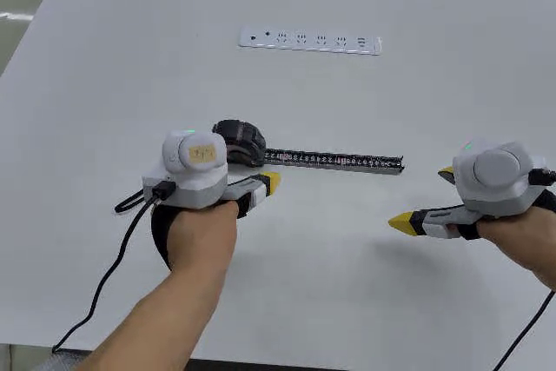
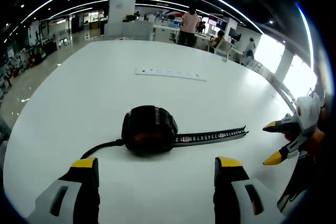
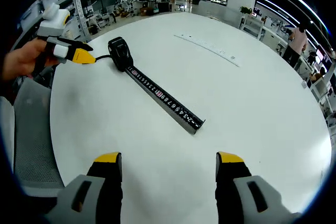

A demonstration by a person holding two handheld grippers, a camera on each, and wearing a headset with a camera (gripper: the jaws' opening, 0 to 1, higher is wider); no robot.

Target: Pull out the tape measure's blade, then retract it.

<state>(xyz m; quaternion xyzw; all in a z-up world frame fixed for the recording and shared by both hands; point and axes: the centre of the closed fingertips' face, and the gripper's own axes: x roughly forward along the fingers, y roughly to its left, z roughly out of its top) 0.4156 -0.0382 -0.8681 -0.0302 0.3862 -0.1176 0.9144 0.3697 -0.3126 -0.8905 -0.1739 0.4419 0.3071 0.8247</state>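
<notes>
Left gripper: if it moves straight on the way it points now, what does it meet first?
Probably the tape measure's black case, lying on the table straight ahead of the open left gripper, between its jaws; depth is unclear.

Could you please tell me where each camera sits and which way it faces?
Head view: on the headset, looking down at the table; left hand and right hand show.
Left gripper view: on the left gripper, facing the tape case; own jaws below, right gripper at right.
Right gripper view: on the right gripper, facing the blade; own jaws below.
All share the blade and power strip.
</notes>
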